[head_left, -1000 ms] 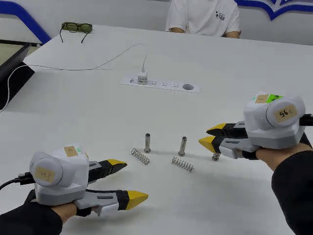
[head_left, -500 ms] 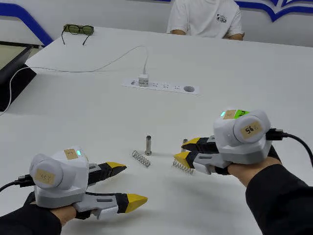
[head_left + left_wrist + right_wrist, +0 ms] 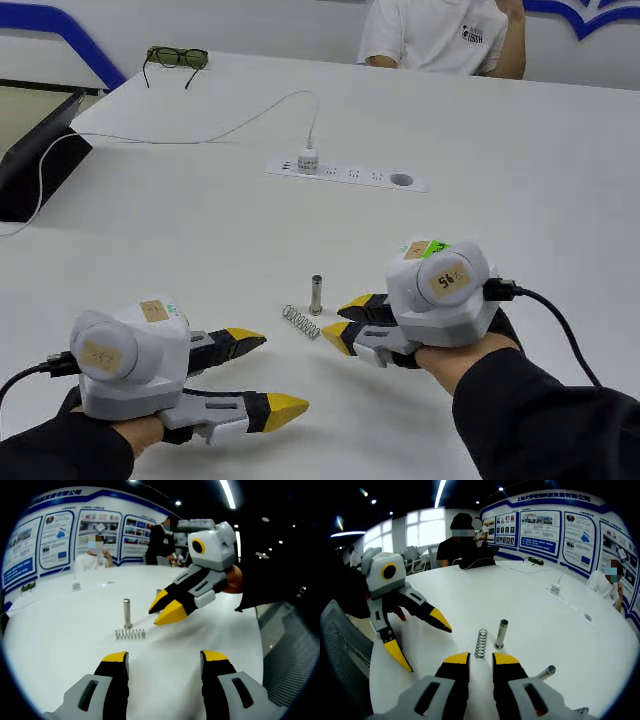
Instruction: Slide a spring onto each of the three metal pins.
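Two grippers sit low over the white table [image 3: 200, 230], each held in a black-sleeved hand. The left gripper [image 3: 265, 372] is at the near left corner of the head view with its yellow-tipped jaws spread wide and nothing between them; its own view shows the same broad gap. The right gripper [image 3: 345, 318] is out in the middle of the table. Its jaws stand only a narrow gap apart and grip nothing, and their tips point at the work from close by without touching it.

A metal pin [image 3: 317, 294] stands upright on the table, bare, with no spring on it. One spring [image 3: 300, 321] lies on its side just beside the pin's foot, between the two grippers and nearer the right one. In the right gripper view that spring [image 3: 481, 642] lies straight ahead of the jaws, with the pin [image 3: 501, 633] just to its right. A second pin [image 3: 546, 671] shows at the lower right of that view, close beside the right jaw.

Farther back on the table lie a power strip [image 3: 345, 175] with a white cable and a pair of sunglasses [image 3: 177, 58]. A person [image 3: 440, 35] in a white shirt sits at the far edge.
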`<action>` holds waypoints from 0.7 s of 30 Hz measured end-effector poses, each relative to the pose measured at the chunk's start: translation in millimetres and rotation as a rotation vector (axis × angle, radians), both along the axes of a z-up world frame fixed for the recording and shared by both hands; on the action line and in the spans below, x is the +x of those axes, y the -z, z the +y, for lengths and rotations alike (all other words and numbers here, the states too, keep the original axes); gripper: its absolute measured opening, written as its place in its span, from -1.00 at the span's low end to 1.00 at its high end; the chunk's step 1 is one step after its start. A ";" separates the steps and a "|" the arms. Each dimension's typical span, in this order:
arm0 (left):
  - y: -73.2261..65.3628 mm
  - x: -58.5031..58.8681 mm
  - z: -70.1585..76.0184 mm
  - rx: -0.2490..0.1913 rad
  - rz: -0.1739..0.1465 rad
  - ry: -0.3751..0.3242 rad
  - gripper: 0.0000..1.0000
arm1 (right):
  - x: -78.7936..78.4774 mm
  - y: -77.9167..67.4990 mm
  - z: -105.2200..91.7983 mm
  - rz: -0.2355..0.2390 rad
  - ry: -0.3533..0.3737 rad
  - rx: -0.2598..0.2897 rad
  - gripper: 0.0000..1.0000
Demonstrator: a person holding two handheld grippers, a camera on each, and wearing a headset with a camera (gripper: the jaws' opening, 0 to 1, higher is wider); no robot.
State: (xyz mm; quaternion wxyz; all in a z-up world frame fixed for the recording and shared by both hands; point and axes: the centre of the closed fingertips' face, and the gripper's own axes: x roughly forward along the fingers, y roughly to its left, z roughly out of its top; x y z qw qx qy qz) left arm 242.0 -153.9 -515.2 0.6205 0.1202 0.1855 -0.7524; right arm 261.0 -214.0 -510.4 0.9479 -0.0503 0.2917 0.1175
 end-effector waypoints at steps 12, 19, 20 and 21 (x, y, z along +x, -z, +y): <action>-1.0 4.6 1.0 -0.003 0.002 -0.011 0.17 | 14.8 19.0 4.7 0.035 0.010 -0.002 -0.63; -0.7 6.1 2.9 -0.001 0.003 -0.016 0.16 | 17.7 30.1 6.6 0.061 0.008 -0.009 -0.68; -0.7 6.6 3.0 -0.001 0.004 -0.017 0.16 | 18.0 31.1 6.8 0.063 0.008 -0.011 -0.68; -0.9 6.9 3.1 -0.001 0.005 -0.018 0.16 | 17.8 31.6 6.7 0.065 0.008 -0.009 -0.69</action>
